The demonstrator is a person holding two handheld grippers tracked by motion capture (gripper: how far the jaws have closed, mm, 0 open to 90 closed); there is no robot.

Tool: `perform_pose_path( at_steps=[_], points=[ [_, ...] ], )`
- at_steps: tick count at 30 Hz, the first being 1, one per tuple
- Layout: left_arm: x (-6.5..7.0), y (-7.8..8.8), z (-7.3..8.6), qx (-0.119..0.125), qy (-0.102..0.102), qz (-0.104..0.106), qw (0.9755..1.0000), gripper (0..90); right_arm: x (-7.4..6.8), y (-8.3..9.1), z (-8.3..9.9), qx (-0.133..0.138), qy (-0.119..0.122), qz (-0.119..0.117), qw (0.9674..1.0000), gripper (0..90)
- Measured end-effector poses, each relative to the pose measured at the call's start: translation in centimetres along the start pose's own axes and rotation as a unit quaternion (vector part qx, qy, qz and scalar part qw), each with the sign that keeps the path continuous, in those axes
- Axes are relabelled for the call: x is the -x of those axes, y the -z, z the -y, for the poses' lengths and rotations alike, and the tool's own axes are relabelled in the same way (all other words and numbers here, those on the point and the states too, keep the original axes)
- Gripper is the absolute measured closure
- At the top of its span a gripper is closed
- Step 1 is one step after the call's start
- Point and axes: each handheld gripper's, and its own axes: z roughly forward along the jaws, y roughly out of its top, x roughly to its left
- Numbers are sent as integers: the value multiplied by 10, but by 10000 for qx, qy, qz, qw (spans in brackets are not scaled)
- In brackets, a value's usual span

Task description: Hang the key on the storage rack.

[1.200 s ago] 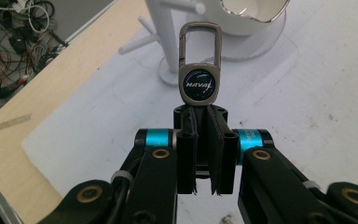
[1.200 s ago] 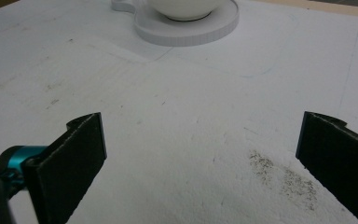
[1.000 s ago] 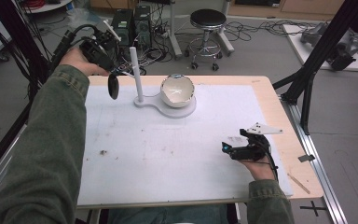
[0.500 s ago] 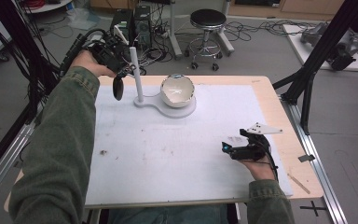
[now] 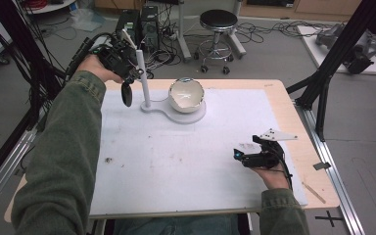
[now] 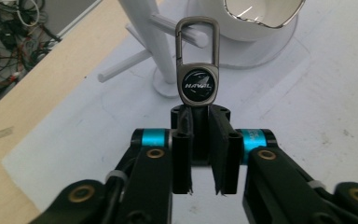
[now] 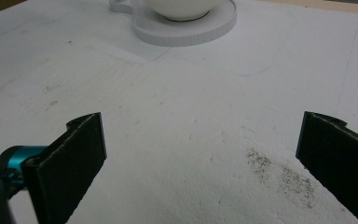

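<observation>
Beside the stand (image 5: 146, 78) — left tongs (image 6: 200, 114) raised, pinching keychain (image 6: 196, 70).

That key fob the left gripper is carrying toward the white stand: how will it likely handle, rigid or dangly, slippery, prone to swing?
The key fob looks like rigid metal, so it probably holds its shape. Its glossy badge face suggests it may slip. The left gripper pinches only its lower end, so the clip loop could pivot when it touches the stand's peg.

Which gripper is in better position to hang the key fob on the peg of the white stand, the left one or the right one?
Left, probably. The left gripper is shut on the key fob, whose loop is right in front of a peg of the white stand. The right gripper is open, low over the table's near right part.
</observation>
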Motion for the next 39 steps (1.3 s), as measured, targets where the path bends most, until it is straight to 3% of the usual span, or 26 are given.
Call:
perform_pose_path(
  at_steps=[7, 10, 14, 20, 26, 39],
  points=[
    [1, 1, 8, -124, -6, 65, 9999, 526, -2, -1, 0, -9, 9, -8, 10000, 5],
    [-1, -1, 15, -79, 64, 71, 9999, 425, -2, -1, 0, -6, 22, -13, 10000, 5],
    [-2, -4, 21, -109, 10, 44, 9999, 321, -2, -1, 0, -3, 52, -6, 10000, 5],
    [2, -6, 30, 4, -8, 168, 9999, 187, -3, -1, 0, -18, 15, -21, 10000, 5],
    [5, -8, 43, 182, 18, 253, 9995, 124, -3, -1, 0, -33, 23, -8, 10000, 5],
    [6, -10, 75, 444, 196, 166, 9987, 58, -4, -1, 0, -24, 43, 17, 10000, 5]
  ],
)
